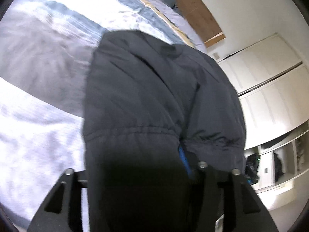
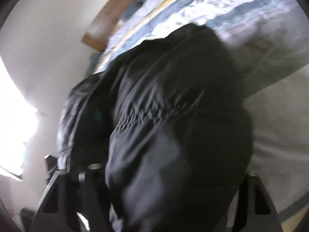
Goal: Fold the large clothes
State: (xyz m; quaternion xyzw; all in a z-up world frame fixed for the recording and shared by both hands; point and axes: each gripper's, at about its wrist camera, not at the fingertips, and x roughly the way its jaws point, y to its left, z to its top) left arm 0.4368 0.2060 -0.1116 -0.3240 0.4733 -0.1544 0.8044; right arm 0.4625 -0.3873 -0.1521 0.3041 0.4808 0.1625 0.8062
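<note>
Both wrist cams look down, v. close on dark jacket (image 1: 154, 96) (image 2: 173, 106); share striped bed (image 1: 67, 19) (image 2: 231, 5).

We see a bed (image 1: 29, 125) covered by a pale quilt (image 1: 63, 5) with grey-blue and yellow bands running across its far part. A dark padded jacket (image 1: 154, 89) lies on the quilt, bulky and creased, with a gathered seam across its near part (its near end fills the lower frame and is blurred). At the far end a brown wooden headboard (image 1: 195, 7) edges the bed.
</note>
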